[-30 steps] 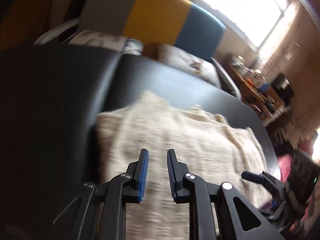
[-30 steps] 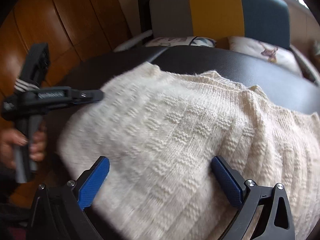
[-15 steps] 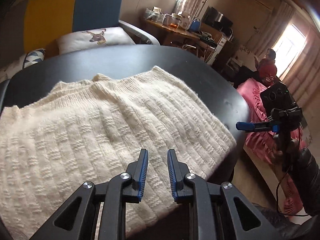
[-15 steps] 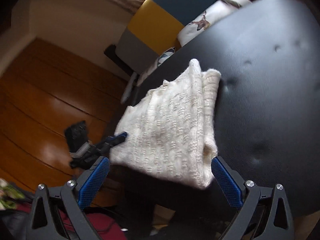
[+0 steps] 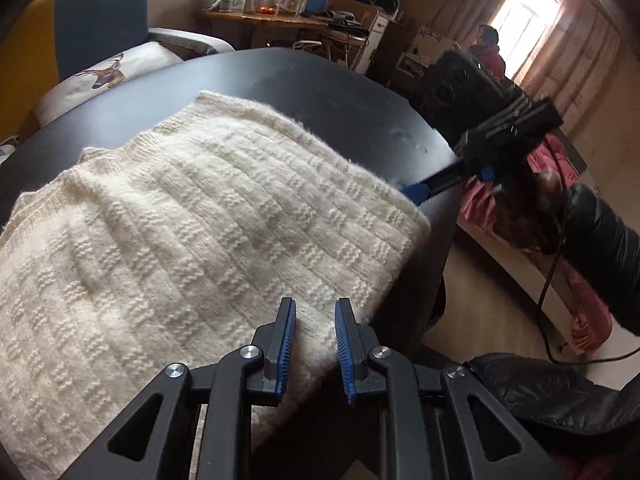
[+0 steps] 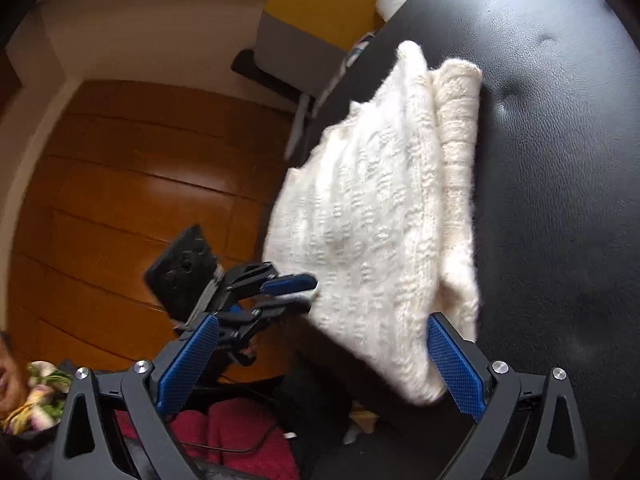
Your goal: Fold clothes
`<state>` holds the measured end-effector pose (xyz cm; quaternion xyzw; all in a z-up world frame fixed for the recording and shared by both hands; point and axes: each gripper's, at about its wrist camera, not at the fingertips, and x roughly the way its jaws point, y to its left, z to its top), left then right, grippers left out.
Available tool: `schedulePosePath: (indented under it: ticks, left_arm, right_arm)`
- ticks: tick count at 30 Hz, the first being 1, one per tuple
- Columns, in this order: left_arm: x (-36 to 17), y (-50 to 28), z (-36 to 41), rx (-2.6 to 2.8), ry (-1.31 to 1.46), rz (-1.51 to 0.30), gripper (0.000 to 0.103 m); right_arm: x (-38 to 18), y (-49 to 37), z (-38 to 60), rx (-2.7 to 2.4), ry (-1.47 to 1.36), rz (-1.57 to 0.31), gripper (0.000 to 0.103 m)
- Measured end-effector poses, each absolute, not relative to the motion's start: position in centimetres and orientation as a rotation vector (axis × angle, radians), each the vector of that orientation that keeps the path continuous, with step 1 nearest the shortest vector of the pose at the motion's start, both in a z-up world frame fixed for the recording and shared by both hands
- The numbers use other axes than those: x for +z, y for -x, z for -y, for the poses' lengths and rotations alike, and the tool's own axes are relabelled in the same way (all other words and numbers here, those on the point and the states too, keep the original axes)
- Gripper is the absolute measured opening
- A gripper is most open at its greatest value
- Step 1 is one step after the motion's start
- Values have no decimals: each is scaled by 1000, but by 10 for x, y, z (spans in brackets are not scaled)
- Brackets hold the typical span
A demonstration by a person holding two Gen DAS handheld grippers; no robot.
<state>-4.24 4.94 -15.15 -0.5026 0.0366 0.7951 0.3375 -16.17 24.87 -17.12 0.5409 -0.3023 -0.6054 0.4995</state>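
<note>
Black table (image 5: 328, 92) holds folded cream sweater (image 5: 192, 216); deer cushion (image 5: 108, 72) behind.

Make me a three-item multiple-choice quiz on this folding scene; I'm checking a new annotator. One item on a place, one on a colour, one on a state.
1. Where does the sweater lie?
A. on the black table
B. on the armchair
C. on the floor

2. What colour are the grippers' finger pads?
A. red
B. blue
C. green

3. How is the right gripper?
A. shut on the sweater
B. shut on a cable
C. open, pads clear of the knit

Answers:
1 A: the cream knit rests on the black table, its near edge reaching the rim.
2 B: both wrist views show blue ribbed pads.
3 C: its jaws stand wide, and no pad presses the sweater.
</note>
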Motion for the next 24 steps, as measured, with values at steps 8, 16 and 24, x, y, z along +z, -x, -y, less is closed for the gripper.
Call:
schedulePosePath:
  ticks: [8,16,24]
  left_arm:
    - [-170,39,-30,1984,1416,159,13]
    - [-126,34,-22,2096,1254,123,19]
    - [-113,64,15,2264,1229,184,20]
  right_arm:
    - [-179,128,-195,-1173,-1541,288,98]
    - [-147,121,-235,-1549,-1520,312,84]
    - [-98,148,-210,-2143,-1211,110,74]
